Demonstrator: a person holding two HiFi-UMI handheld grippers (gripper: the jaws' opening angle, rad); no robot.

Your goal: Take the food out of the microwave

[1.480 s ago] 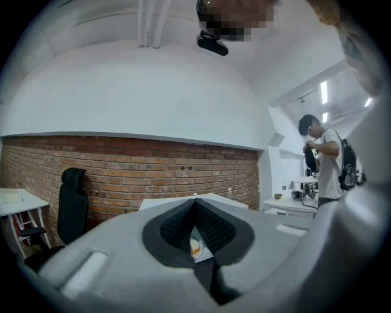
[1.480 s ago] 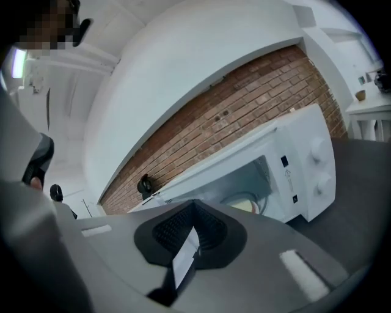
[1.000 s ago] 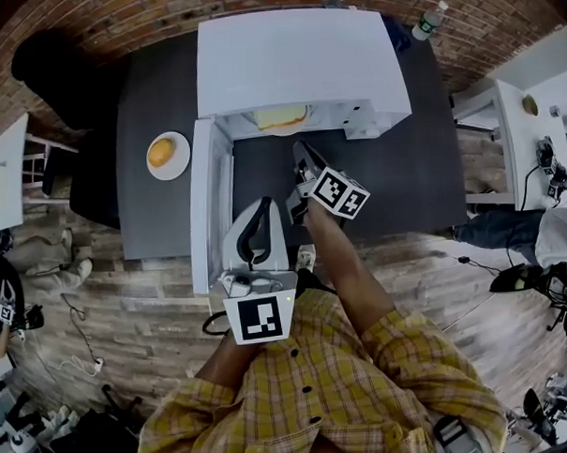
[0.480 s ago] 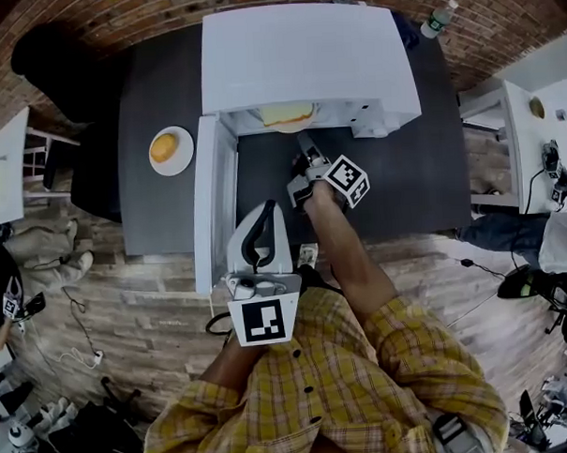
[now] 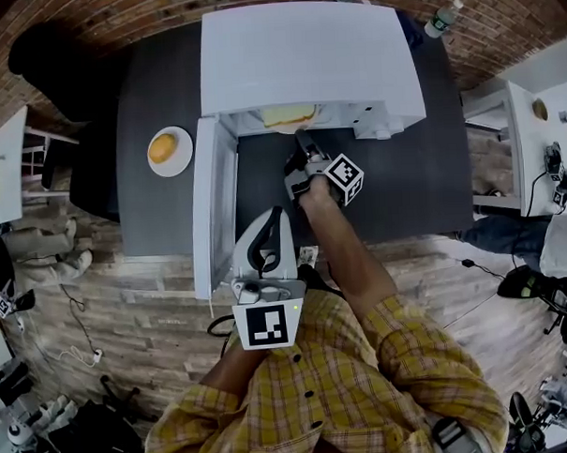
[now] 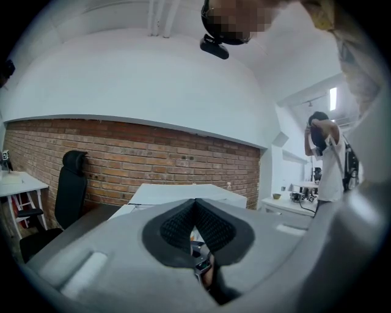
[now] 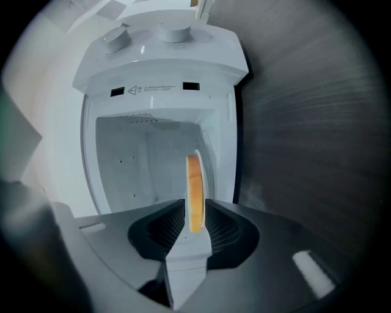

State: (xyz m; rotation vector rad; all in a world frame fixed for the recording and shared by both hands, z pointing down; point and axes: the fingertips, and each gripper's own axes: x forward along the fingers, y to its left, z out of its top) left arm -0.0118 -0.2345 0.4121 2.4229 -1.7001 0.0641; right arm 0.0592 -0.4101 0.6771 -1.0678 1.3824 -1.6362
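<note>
Bread [image 7: 194,183] is lying edge-on just beyond the right gripper [image 7: 195,206], whose jaws are opening, pads touching nothing. Left gripper [image 6: 195,203] is idling farther back, pressed together.

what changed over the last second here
The right gripper moved in toward the microwave opening and rolled; its jaws are opening, lined up with the bread slice but not gripping it. The left gripper, shut and empty, the open door and the bun plate stayed put.
</note>
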